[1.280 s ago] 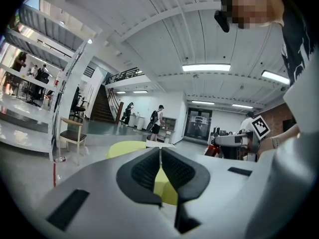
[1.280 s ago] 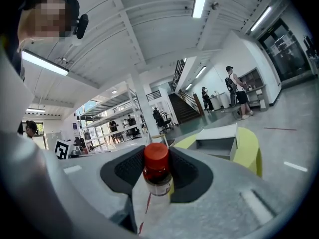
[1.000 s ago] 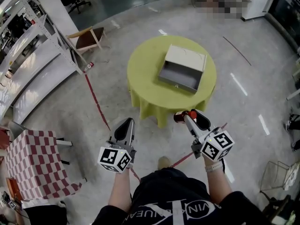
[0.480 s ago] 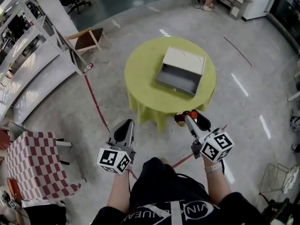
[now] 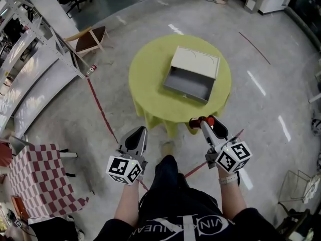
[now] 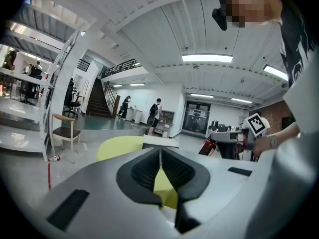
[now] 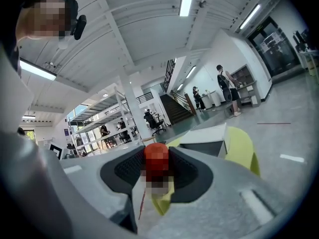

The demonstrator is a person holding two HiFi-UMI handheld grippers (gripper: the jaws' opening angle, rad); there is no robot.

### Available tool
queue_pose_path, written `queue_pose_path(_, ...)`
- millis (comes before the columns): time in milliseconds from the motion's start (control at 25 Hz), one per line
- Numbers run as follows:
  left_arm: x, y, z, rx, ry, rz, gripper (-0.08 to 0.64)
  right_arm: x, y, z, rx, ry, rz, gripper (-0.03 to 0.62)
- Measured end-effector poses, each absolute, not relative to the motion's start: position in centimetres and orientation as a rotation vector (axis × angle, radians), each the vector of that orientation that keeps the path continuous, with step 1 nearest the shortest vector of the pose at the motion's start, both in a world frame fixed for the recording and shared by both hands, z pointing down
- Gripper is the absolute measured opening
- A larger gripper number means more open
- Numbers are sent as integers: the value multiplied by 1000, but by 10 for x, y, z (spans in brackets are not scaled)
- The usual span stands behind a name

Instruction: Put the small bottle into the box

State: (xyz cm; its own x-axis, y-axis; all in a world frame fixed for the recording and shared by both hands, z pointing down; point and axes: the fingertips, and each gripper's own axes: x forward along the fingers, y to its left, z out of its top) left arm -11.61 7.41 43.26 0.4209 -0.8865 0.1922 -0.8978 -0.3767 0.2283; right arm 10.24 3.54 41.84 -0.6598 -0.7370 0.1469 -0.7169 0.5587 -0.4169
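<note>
Right tool [image 5: 204, 123]: pinching the small bottle [image 7: 156, 157]
Left tool [image 5: 137, 136]: pressed together, empty
Box [image 5: 196, 62]: open, on the counter [image 5: 146, 87]

Looks like a big open-plan lab or workshop hall, definitely not a home. There's a polished concrete floor [image 5: 281, 84] with a red tape line [image 5: 103, 112], and tall white metal racks [image 5: 30, 69] along the left edge. The left gripper view shows strip lights [image 6: 207, 58] overhead and a staircase [image 6: 97, 106] at mid-left going up to a railed balcony [image 6: 119, 66].

Box [image 5: 186, 82] lies open upward, lid [image 5: 195, 62] at far side.
</note>
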Motion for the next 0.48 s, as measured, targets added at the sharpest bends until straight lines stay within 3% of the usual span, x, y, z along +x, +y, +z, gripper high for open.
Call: queue_pose_path(480,-89,-20,437,2462,-1384,23,20,96,-38,412,-1332,2723,-689,149)
